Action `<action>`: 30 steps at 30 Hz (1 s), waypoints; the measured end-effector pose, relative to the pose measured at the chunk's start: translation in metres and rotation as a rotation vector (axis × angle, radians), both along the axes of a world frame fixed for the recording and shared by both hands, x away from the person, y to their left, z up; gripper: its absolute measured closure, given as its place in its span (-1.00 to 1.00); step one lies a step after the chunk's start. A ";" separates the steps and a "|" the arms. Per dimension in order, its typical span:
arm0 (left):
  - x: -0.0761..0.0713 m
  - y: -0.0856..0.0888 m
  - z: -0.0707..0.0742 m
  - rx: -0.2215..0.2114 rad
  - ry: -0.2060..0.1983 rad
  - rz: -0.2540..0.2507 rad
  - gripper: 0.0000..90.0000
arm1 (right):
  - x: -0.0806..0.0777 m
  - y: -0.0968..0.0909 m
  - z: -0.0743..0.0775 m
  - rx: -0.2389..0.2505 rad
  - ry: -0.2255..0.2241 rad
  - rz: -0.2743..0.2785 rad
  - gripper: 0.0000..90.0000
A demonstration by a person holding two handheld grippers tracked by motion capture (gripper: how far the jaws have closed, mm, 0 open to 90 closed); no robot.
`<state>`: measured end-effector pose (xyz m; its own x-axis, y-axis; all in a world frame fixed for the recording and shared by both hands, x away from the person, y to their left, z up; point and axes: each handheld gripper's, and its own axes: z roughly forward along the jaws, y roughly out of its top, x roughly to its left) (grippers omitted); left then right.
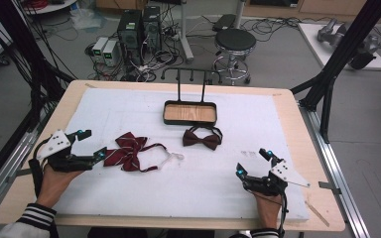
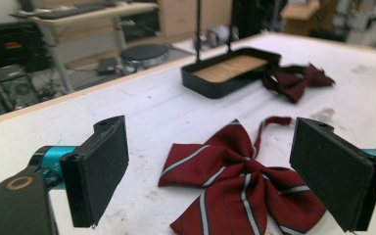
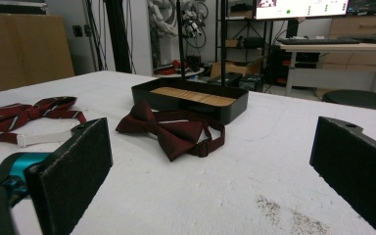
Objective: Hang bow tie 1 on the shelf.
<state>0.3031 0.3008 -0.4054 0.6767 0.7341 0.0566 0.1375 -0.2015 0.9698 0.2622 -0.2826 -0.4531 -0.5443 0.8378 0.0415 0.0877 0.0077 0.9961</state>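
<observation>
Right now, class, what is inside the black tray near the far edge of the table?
The black tray shows a bare wooden floor and nothing lying in it. Its near wall hides a thin strip of that floor.

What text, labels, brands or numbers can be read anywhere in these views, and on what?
None can be read.
Monitor behind the table in the right gripper view: coloured marks on screen, too small and blurred to read.
Computer towers on the floor in the high view: no legible label.
Striped bow tie, plain bow tie, black tray, left claw, right claw: no print visible.
</observation>
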 end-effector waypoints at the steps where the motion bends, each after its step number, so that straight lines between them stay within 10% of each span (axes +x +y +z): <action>1: 0.002 -0.002 0.003 0.018 0.009 -0.018 -0.67 | 0.000 0.000 0.000 0.000 0.000 0.000 -0.97; 16: 0.048 -0.041 0.022 0.319 0.194 -0.278 -0.66 | -0.001 0.000 0.000 0.002 -0.008 -0.004 -0.97; 26: 0.061 -0.061 0.020 0.396 0.239 -0.380 -0.65 | -0.001 0.000 0.000 0.011 -0.005 -0.004 -0.97; 30: 0.067 -0.072 0.015 0.490 0.279 -0.401 -0.65 | -0.001 -0.001 0.000 0.007 -0.008 -0.004 -0.97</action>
